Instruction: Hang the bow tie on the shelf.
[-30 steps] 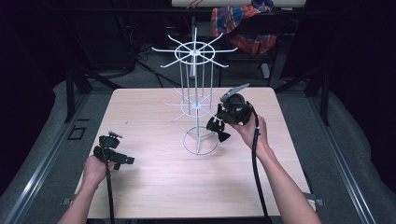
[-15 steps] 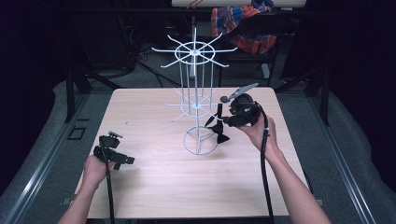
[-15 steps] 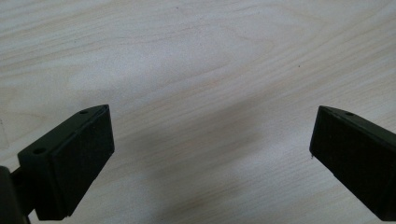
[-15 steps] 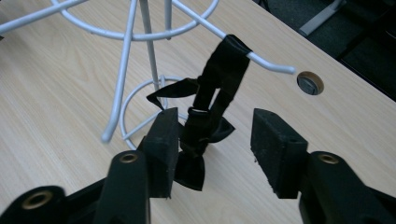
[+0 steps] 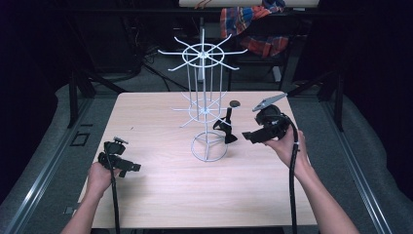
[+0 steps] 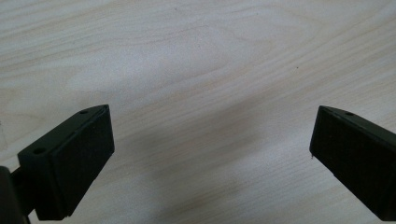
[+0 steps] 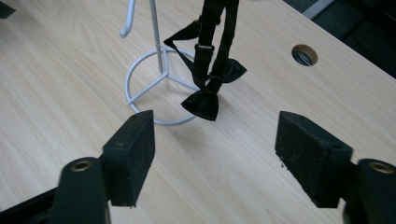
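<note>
We note a pale wooden table with a white wire display stand set upright near its middle, a ring base resting on the wood and two tiers of spoke-like hooks above. A black bow tie hangs by its strap from a lower hook on the stand's right side. Seen from the right gripper view, its bow dangles just above the table, over the near edge of the ring base; we cannot tell whether it touches the wood.

Right gripper: held in the person's right hand just right of the bow tie, apart from it, jaws pointing toward the stand. In its own view the two black jaws stand wide apart with nothing between them, so it is released. A round hole in the table shows beyond the bow tie.

Left gripper: held in the left hand at the table's left front, well apart from the stand. Its own view shows both jaws spread wide over bare wood grain, empty.

A black cable trails from the right gripper back along the forearm. Behind the table we see plaid cloth draped in the dark background.
</note>
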A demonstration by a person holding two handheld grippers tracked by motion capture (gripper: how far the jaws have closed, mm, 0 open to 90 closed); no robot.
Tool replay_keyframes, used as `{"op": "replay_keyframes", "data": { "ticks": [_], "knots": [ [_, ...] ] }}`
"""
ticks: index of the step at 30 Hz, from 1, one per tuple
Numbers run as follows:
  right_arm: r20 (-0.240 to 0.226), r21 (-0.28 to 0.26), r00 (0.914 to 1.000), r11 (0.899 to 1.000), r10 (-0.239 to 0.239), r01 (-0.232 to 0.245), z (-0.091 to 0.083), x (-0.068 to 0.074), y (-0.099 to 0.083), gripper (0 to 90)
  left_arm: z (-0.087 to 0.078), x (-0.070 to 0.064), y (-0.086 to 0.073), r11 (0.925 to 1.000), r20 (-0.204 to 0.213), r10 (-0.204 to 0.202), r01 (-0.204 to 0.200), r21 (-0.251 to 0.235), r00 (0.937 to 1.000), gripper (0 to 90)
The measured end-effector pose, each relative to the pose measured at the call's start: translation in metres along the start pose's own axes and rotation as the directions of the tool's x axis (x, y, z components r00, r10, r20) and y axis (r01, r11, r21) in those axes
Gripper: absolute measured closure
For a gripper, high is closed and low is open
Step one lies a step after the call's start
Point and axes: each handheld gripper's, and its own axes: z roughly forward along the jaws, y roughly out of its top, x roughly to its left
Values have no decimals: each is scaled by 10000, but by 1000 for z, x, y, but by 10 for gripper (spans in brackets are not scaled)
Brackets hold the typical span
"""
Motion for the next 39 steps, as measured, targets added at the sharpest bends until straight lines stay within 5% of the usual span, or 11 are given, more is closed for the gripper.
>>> {"op": "replay_keyframes", "data": {
  "ticks": [13,27,39],
  "knots": [
    [56,461,9996,9986,275,-277,-21,-4,-54,169,0,0,0,10000,-2,11,-11,19,10000,0],
    [-799,1409,9883,9830,1296,-1175,4,-5,-130,90,0,-2,1,10000,-24,42,-42,10,10000,0],
    [-876,2068,9765,9625,1967,-1753,16,-22,-152,87,0,-4,1,9999,-55,111,-111,25,9999,0]
  ]
}}
